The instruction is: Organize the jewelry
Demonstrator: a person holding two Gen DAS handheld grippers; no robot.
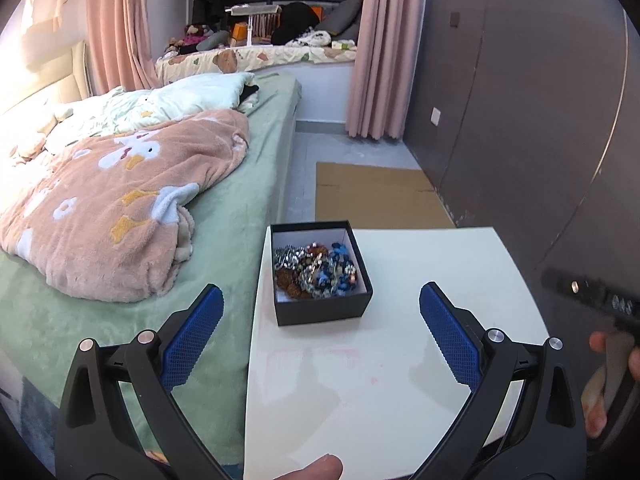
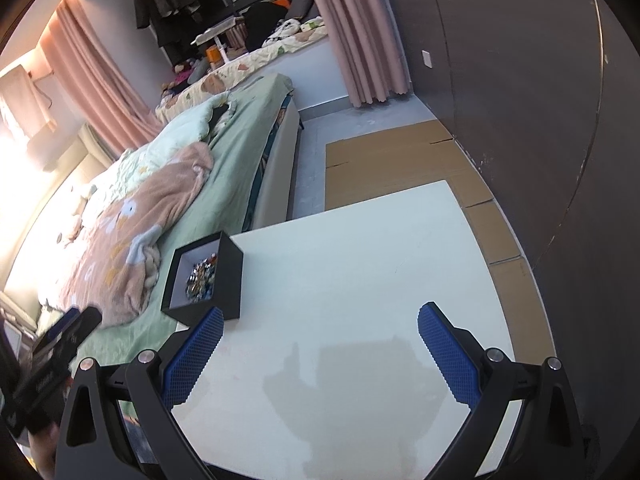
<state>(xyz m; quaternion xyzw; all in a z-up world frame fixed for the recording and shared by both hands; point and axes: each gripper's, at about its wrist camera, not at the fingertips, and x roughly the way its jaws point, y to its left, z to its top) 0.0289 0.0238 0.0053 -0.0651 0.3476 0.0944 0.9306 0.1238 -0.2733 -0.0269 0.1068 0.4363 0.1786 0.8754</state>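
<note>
Jewelry [image 1: 318, 270] heaped in black box [image 1: 324, 308] at table's [image 1: 400, 360] bed-side edge. Box dead ahead of L gripper [image 1: 320, 344], nearer than R gripper [image 2: 320, 356]; both spread wide, empty.

Bench [image 1: 400, 360]: white top, standing just beside the bed [image 1: 248, 200]. Bed: green sheet, carrying a rumpled peach blanket [image 1: 120, 208] with white flower shapes and a pale green quilt [image 1: 180, 96] beyond it. Floor: flattened cardboard [image 1: 372, 196] lying between the bench and the dark wall panelling [image 1: 520, 120]. Background: pink curtains [image 1: 380, 60] either side of a window seat [image 1: 260, 56] with patterned covering, piled with cushions and small items; dark clothes [image 2: 168, 4] hanging above.
</note>
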